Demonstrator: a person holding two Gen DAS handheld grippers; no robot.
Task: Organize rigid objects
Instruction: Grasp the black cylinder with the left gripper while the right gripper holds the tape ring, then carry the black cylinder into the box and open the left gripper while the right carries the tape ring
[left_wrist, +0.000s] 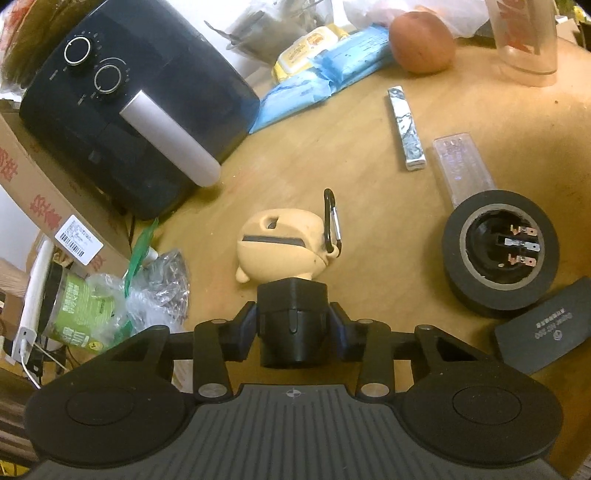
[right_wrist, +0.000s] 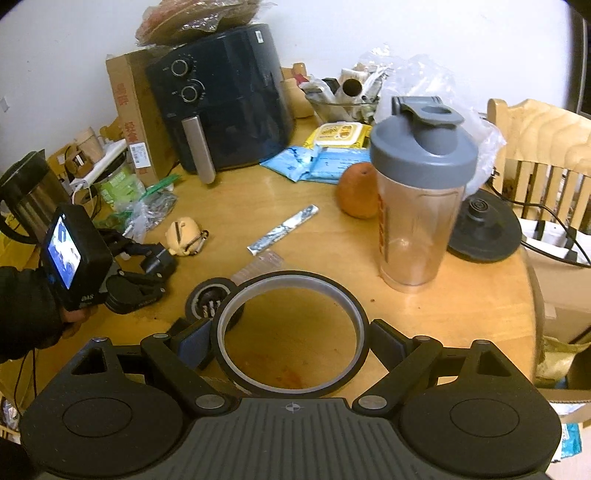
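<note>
Squarely between the left tongs (left_wrist: 293, 325) sits a matte black adapter (left_wrist: 293, 317).

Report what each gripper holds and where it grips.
Left gripper pinches a black plug adapter across its two sides. Right gripper clamps a wide black tape ring across its outer rim, left and right.

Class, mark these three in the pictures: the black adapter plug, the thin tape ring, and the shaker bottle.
black adapter plug (left_wrist: 291, 321), left wrist view, on its front body between the tongs.
thin tape ring (right_wrist: 354, 306), right wrist view, on its right rim.
shaker bottle (right_wrist: 421, 221), right wrist view, on its clear wall.
</note>
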